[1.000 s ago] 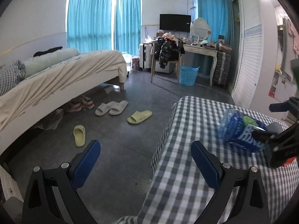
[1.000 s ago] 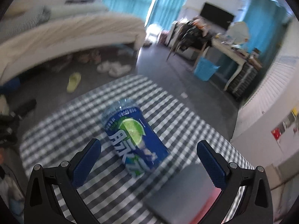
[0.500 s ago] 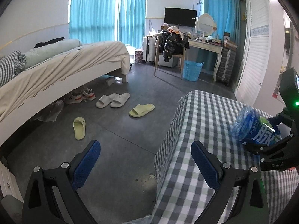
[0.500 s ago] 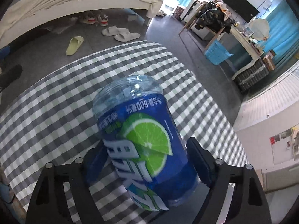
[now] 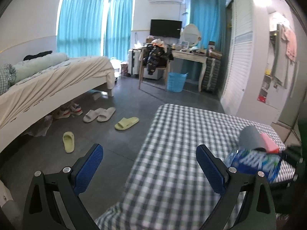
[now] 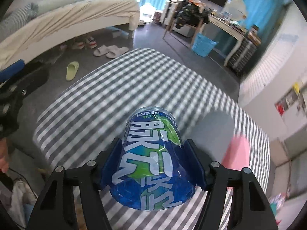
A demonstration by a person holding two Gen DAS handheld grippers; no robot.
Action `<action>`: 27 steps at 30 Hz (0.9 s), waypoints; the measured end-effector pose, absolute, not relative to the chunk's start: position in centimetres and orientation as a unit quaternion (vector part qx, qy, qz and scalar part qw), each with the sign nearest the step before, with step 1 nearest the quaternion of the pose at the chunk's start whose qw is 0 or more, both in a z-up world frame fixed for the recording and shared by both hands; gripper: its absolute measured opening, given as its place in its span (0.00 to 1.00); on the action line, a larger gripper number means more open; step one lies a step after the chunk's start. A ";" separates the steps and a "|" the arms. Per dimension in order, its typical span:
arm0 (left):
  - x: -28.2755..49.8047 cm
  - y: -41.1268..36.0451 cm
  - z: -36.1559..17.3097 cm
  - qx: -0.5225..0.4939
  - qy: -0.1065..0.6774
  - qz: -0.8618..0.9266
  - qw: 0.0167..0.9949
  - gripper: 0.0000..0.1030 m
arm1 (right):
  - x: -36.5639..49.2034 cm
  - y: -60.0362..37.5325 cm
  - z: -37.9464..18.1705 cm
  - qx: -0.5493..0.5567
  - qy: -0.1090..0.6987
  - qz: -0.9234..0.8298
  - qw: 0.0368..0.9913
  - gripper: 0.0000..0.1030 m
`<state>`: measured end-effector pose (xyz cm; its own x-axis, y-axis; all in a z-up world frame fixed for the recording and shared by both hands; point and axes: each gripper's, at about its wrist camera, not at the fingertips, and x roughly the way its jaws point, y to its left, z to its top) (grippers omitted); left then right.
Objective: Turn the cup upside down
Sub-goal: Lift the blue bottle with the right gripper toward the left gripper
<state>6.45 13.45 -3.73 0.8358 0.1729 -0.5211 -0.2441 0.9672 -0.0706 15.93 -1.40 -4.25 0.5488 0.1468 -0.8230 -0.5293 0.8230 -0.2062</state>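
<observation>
The right gripper (image 6: 156, 164) pinched the cup (image 6: 153, 161) above the worktop (image 6: 119, 92), mid-turn; setting it down inverted remained. The left gripper's (image 5: 149, 167) fingers were spread, empty.

Daylight comes through the teal curtains (image 5: 82, 25), window strip blown out white; room evenly bright, shadows soft, darkest under the bed (image 5: 48, 80). Heavy fisheye bend and black vignette at all corners in both views. Left wrist: background sharp, checked cloth (image 5: 172, 163) and cup (image 5: 253, 163) smeared. Right wrist: strong motion blur across the checks and walls, cup label (image 6: 153, 159) fairly crisp with small glare streaks.
</observation>
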 end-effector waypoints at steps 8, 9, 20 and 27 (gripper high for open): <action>4.8 10.2 -2.0 -0.050 0.258 0.090 0.961 0.98 | 10.6 -3.5 -4.8 -0.171 0.435 0.155 0.870 0.65; 4.6 10.0 -1.7 -0.048 0.256 0.089 0.961 0.98 | 10.3 -3.5 -4.9 -0.168 0.435 0.153 0.871 0.65; 3.7 8.5 -1.7 -0.030 0.258 0.098 0.961 0.98 | 9.2 -4.4 -6.1 -0.138 0.438 0.157 0.874 0.65; 4.0 7.1 -1.9 -0.018 0.267 0.097 0.959 0.98 | 10.0 -5.7 -6.3 -0.107 0.424 0.151 0.887 0.65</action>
<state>4.02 7.08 -1.88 0.8388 0.1761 -0.5151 -0.1954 0.9806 0.0170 10.01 -5.66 -6.30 0.5949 0.1768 -0.7841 -0.3581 0.9317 -0.0616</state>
